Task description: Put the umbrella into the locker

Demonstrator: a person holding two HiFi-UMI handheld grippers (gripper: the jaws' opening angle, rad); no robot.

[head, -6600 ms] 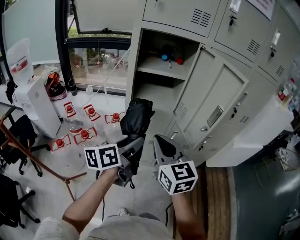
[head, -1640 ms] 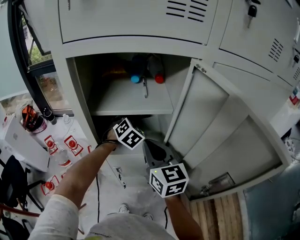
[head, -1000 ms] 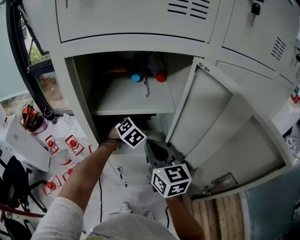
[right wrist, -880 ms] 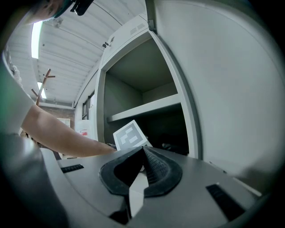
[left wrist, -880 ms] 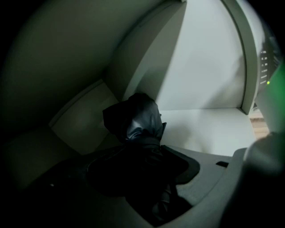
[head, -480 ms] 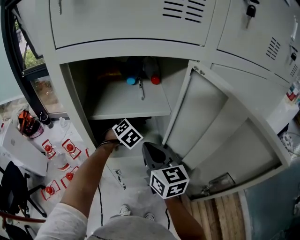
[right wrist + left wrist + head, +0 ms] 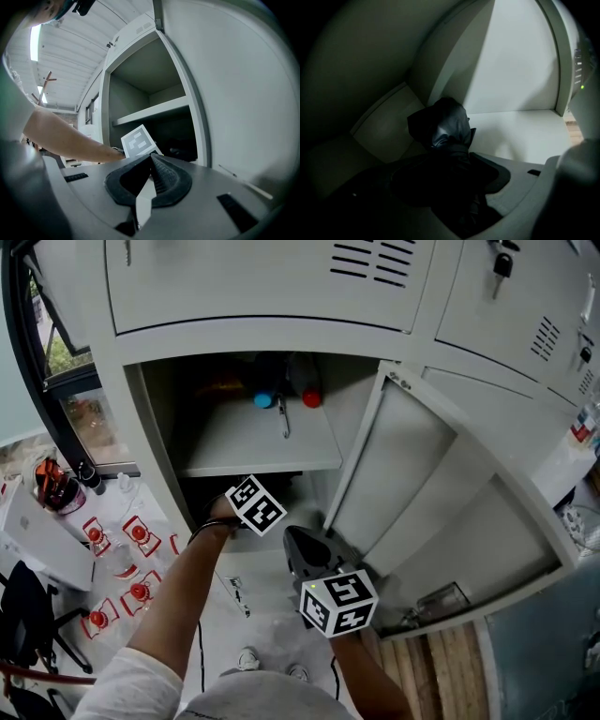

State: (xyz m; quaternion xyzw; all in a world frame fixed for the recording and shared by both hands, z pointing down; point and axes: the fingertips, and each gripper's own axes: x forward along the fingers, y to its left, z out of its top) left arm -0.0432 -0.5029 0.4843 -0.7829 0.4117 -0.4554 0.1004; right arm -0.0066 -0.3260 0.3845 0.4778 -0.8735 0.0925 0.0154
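The black folded umbrella point(image 7: 443, 124) lies along my left gripper point(image 7: 452, 161), whose jaws are shut on it. Its bunched end points at the back corner of the locker's lower compartment point(image 7: 520, 129). In the head view only the left gripper's marker cube point(image 7: 255, 505) shows, at the dark mouth of that compartment under the shelf point(image 7: 258, 442); the umbrella is hidden there. My right gripper point(image 7: 292, 535) hangs outside the locker in front of the opening, shut with nothing in it. The right gripper view shows its jaws point(image 7: 151, 157) meeting at the tip.
The locker door point(image 7: 422, 493) stands open to the right. On the upper shelf are dark bottles with a blue cap point(image 7: 262, 401) and a red cap point(image 7: 311, 399). Several red-capped bottles point(image 7: 131, 535) and a white box point(image 7: 37, 531) stand on the floor at left.
Since the earliest frame the left gripper has carried the umbrella from in front of the locker into the lower compartment. Over the last second both grippers have held still.
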